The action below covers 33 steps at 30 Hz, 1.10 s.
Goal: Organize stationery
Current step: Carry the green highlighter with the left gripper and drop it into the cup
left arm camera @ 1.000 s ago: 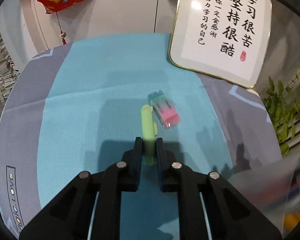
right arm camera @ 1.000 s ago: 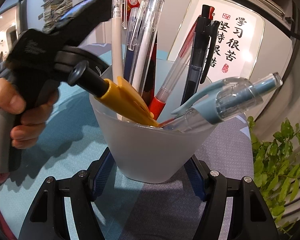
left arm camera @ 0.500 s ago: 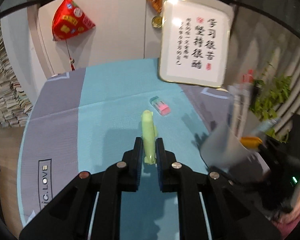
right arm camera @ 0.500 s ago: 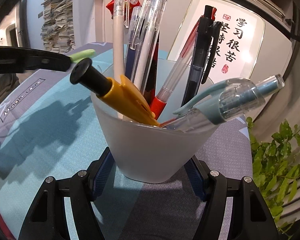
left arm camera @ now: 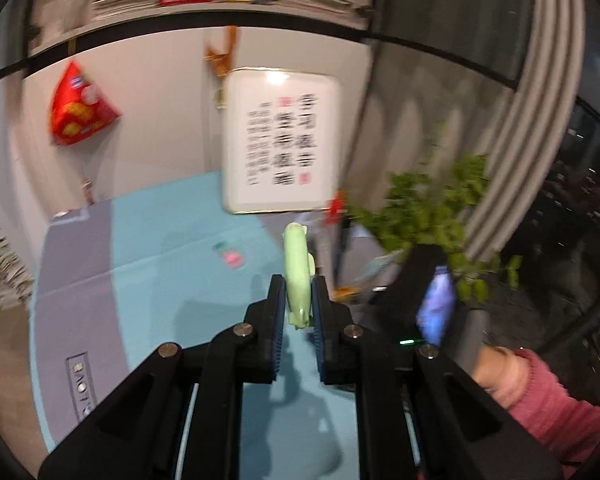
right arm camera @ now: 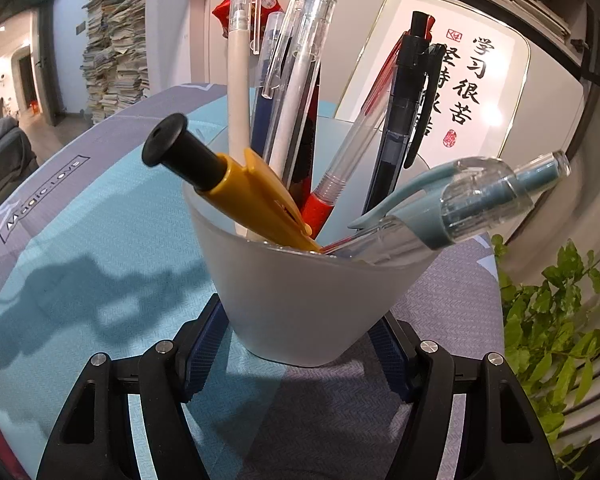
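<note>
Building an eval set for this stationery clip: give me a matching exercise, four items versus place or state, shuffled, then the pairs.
Items:
1. light green pen
2. frosted pen cup
3. pink and green eraser
4. yellow pen with black end

Place or state:
A. lying on the teal mat
B. clamped in the left gripper, off the table
C. leaning out over the cup rim
D. held between the right gripper pads

Pairs: 1-B, 2-D, 3-A, 4-C

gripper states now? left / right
Left gripper: shut on the green pen, lifted off the mat.
Right gripper: shut on the frosted pen cup.
</note>
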### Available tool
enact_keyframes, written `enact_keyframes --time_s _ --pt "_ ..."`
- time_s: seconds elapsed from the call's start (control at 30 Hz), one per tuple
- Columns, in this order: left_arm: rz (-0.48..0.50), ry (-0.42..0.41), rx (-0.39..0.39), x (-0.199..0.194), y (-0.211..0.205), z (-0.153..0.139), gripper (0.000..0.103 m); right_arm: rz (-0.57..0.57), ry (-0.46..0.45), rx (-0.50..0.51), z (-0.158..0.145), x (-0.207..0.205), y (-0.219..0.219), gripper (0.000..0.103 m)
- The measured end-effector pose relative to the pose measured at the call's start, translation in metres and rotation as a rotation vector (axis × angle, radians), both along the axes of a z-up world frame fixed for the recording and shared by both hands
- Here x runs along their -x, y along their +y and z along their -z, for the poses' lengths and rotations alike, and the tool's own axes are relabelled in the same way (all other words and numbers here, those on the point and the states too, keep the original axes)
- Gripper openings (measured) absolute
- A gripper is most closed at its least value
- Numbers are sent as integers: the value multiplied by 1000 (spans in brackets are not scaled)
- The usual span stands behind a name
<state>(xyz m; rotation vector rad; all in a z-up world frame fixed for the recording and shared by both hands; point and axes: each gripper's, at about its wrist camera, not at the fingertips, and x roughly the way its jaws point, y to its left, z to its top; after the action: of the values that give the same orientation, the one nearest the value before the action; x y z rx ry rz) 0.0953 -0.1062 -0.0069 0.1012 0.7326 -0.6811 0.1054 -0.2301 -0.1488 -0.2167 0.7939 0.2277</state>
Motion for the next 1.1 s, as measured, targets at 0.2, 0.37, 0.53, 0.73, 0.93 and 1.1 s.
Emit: enact_keyframes --time_s 0.2,0.37,0.53,0.73,0.93,1.1 --pt "73 83 -25 -16 -27 3 11 0 0 1 0 0 0 70" --pt "83 165 -60 -30 -46 6 11 0 0 0 0 0 0 70" --pt "84 261 -74 -37 -56 13 11 -1 1 -5 0 0 -1 70" --pt "81 315 -102 -42 -63 20 11 -1 2 -10 -1 -1 -1 70" --pt "66 362 -127 -53 -72 26 11 -2 2 -12 -1 -1 -2 70" --pt "62 402 -134 -56 -75 29 11 -2 2 -13 -1 -1 -2 70"
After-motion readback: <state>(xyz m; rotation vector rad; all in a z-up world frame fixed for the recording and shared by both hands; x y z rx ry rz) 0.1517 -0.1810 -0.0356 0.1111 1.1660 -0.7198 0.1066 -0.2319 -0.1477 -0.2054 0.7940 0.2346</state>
